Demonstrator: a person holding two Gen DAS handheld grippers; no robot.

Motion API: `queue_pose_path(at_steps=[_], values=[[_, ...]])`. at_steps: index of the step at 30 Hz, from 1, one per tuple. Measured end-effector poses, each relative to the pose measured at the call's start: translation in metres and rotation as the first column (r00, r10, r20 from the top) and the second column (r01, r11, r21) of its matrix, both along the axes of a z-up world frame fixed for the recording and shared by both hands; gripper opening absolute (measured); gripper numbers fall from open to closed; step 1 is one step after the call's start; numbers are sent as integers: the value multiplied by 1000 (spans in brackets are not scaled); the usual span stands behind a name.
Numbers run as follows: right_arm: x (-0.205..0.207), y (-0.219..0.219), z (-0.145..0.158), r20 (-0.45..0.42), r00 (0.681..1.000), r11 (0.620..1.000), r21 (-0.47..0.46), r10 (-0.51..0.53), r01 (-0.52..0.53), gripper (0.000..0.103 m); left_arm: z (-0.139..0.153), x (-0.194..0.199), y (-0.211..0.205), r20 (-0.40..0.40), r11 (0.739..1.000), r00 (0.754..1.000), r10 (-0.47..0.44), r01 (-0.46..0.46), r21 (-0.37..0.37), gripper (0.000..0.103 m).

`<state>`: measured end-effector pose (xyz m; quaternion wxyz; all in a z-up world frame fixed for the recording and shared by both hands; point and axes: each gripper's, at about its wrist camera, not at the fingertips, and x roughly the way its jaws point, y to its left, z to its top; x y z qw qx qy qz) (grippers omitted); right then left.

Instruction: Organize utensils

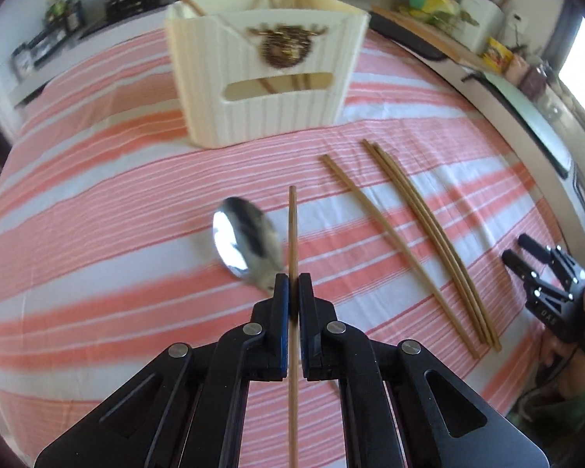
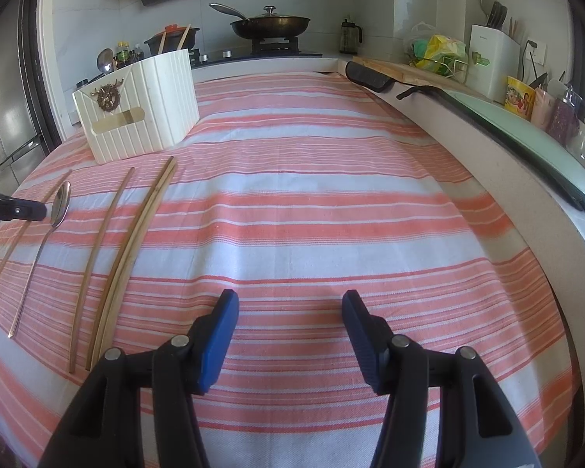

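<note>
A: Item one, my left tongs [image 1: 293,284]?

B: Black plastic linkage arms, angular, with slot-shaped cut-outs. Four round silver pivot pins [image 1: 252,328] across the top. Narrow fingers, dark blue inner faces.

A: Item two, my right tongs [image 2: 289,300]?

B: Same black frame, four silver pins, triangular cut-outs in the outer arms. Finger pads [image 2: 219,337] deep blue, finely ribbed, tips rounded.

A: Seen from my left camera?

B: Right tongs at the far edge: black body, small pale screws, faint white lettering I cannot read. A bare-skinned hand [image 1: 561,355] below it, a dark cable, a bit of green sleeve [image 1: 577,401].
</note>
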<state>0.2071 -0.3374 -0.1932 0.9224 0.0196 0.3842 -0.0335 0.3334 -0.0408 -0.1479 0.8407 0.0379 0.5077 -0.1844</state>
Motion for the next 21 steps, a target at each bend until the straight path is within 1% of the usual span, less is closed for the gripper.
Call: queue_pose_path(at_steps=[3,6,8,9,10,11,12,13,14,15,16,17,19,21], values=[[0,1,0,-5,1000,1000,-8,1,-1,57,-11,0,32,4,994,994,105,-105,7,3],[3,1,3,-22,1000,1000,-5,-6,6,57,-29,2,51,-15,987,987,162,-161,19,4],[5,6,12,-14,999,997,72,39,-38,57,-35,-1,57,4,983,984,181,-181,43,7],[7,13,18,-6,997,992,108,72,-71,56,-34,-5,60,20,983,983,182,-182,34,11],[10,21,24,4,994,986,131,105,-105,56,-34,-7,62,26,982,982,185,-186,29,19],[13,30,29,14,990,979,150,140,-141,55,-33,-9,64,34,981,981,191,-191,24,24],[19,38,31,14,985,971,167,170,-170,55,-33,-10,63,44,979,979,199,-200,25,33],[26,45,30,1,980,963,186,197,-194,47,-33,-12,62,53,977,976,209,-211,30,43],[34,51,26,-28,974,956,203,223,-213,35,-33,-14,63,61,975,974,217,-219,34,45],[43,56,20,-65,968,952,211,241,-223,31,-34,-16,62,65,974,973,221,-223,35,47],[51,60,12,-108,963,954,201,248,-223,22,-35,-19,63,69,974,973,222,-225,34,47],[55,62,8,-112,962,955,194,248,-223,20,-35,-22,65,74,973,972,224,-227,35,47],[59,61,8,-125,959,953,200,254,-227,20,-36,-27,66,80,973,971,223,-227,34,47],[62,65,9,-156,950,953,179,272,-243,20,-36,-32,65,94,974,972,215,-220,46,47]])
